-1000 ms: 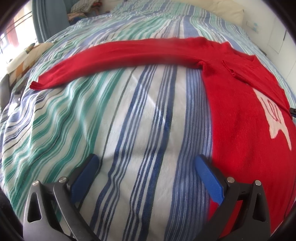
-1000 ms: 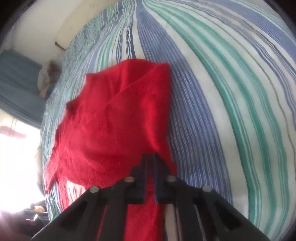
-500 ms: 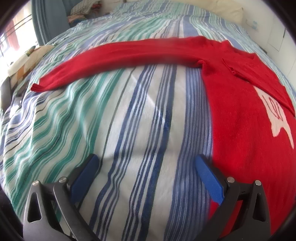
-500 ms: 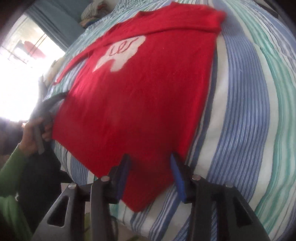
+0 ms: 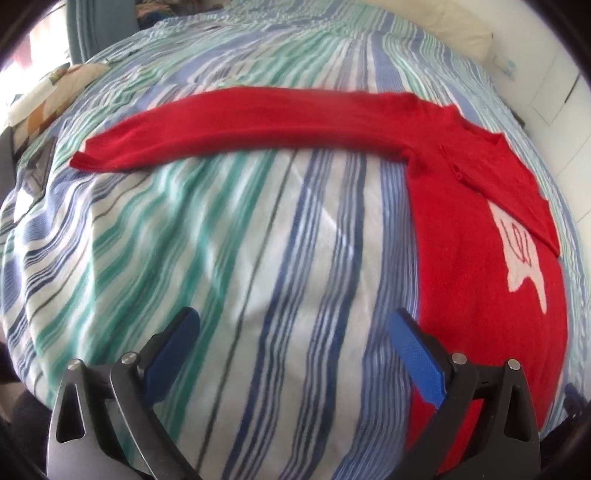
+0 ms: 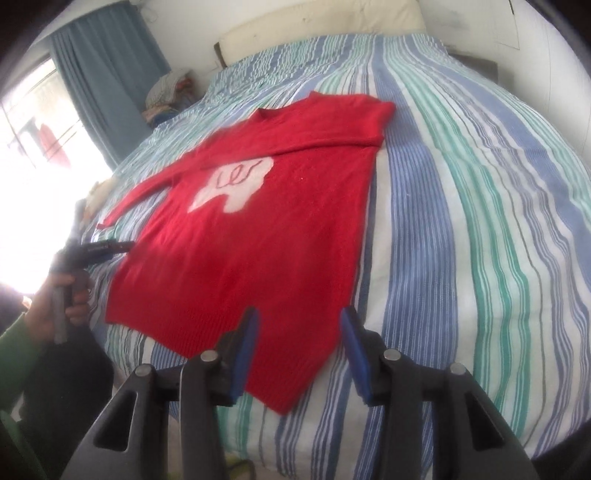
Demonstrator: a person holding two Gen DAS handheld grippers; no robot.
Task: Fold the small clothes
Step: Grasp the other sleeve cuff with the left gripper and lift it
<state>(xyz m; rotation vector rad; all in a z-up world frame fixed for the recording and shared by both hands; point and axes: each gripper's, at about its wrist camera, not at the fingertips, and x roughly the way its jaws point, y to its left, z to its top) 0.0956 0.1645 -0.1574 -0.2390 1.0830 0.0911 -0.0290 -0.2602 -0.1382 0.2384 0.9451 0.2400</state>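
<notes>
Right wrist: sweater (image 6: pixel 280 236) flat on bed (image 6: pixel 461 221), one sleeve (image 5: pixel 236 122) outstretched | both grippers' jaws spread, empty; right gripper (image 6: pixel 299 332) over sweater hem, left gripper (image 5: pixel 291 332) beside sweater | risk: knit bunching, skewing fold.

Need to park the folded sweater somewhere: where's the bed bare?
Bare striped bedspread runs right of the red sweater up to the headboard pillow. Also free: below the outstretched sleeve, ahead of the left gripper. Crowded near the window-side clothes pile.
</notes>
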